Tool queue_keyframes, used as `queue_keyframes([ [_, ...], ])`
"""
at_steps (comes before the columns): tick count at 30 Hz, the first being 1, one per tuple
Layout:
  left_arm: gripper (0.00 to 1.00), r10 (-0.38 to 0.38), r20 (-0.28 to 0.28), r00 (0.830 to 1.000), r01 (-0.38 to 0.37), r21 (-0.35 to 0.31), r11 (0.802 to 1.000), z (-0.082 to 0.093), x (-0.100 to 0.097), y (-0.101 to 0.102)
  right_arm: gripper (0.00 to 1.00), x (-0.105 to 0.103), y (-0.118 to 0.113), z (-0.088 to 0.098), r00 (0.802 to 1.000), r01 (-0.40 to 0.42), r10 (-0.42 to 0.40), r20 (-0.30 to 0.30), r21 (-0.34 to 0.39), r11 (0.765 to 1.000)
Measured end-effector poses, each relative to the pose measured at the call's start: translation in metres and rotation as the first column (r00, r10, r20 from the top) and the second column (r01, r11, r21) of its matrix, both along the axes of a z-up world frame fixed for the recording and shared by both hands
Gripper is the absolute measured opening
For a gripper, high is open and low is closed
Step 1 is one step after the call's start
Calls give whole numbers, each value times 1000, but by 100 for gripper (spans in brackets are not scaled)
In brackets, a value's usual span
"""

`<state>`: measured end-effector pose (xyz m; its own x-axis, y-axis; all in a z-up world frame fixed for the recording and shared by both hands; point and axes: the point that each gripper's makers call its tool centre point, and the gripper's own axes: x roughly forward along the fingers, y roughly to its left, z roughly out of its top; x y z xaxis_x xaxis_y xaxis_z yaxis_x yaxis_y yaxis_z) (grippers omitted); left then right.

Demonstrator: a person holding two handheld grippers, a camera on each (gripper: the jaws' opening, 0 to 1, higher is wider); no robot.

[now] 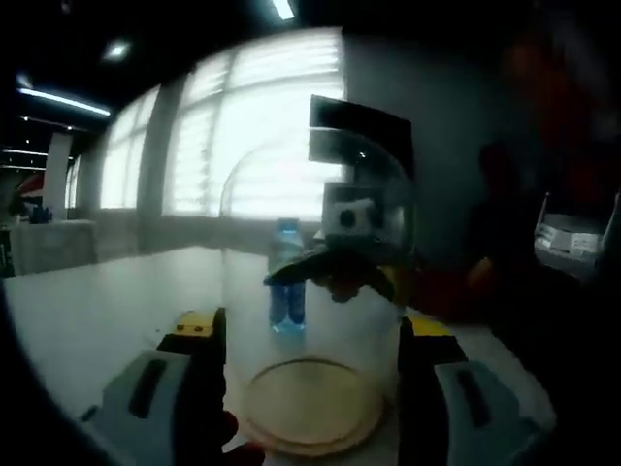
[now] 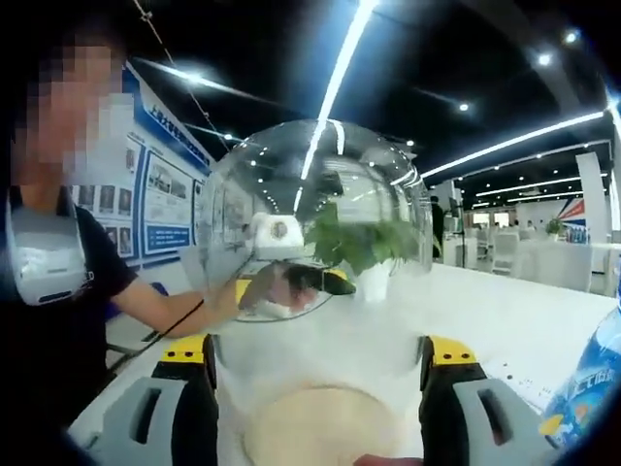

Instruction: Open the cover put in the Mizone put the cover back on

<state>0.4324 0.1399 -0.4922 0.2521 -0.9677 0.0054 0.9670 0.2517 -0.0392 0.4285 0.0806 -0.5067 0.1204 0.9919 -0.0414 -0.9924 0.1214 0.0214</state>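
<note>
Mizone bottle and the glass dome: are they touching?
Apart. In the right gripper view the Mizone bottle stands at the far right edge, with bare white table between it and the glass dome.

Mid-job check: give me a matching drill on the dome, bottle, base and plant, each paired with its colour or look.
Things:
1. dome
2. bottle
3. base
4. plant

Looks:
A. green leaves
B. clear glass
C. blue
D. pale wood, round

Pairs: 1-B, 2-C, 3-D, 4-A
</note>
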Motion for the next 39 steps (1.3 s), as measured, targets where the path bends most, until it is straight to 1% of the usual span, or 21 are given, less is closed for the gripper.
queue_keyframes([
  [3,69,-16,-21,1000,16,-7,1000,-3,1,-8,81,0,4,-1,1000,-12,12,0,8,1000],
  [5,73,-22,-12,1000,22,7,1000,-10,2,-18,84,0,7,-2,1000,-13,13,2,19,1000],
  [6,74,-23,-5,1000,23,13,1000,-11,2,-20,85,0,9,-2,1000,-14,14,2,23,1000],
  [10,74,-23,1,1000,23,10,1000,-10,1,-19,87,0,12,-2,1000,-17,17,0,24,1000],
  [13,74,-25,-2,1000,25,-5,1000,-10,2,-18,89,1,15,-3,1000,-22,22,-7,36,999],
  [18,74,-34,1,999,34,-30,999,-10,3,-19,90,2,15,-1,1000,-29,29,0,55,998],
  [23,76,-56,11,998,56,-64,996,-9,-2,-22,90,-1,16,-1,999,-40,40,10,66,997],
  [32,79,-52,-6,999,51,-71,996,-7,1,-26,90,0,16,0,999,-44,43,8,72,996],
  [34,79,-53,-7,999,52,-75,996,-7,-1,-27,90,0,16,0,999,-46,45,9,74,996],
  [39,79,-50,-14,999,49,-82,995,-6,-1,-30,90,0,16,0,998,-58,57,11,112,992],
])
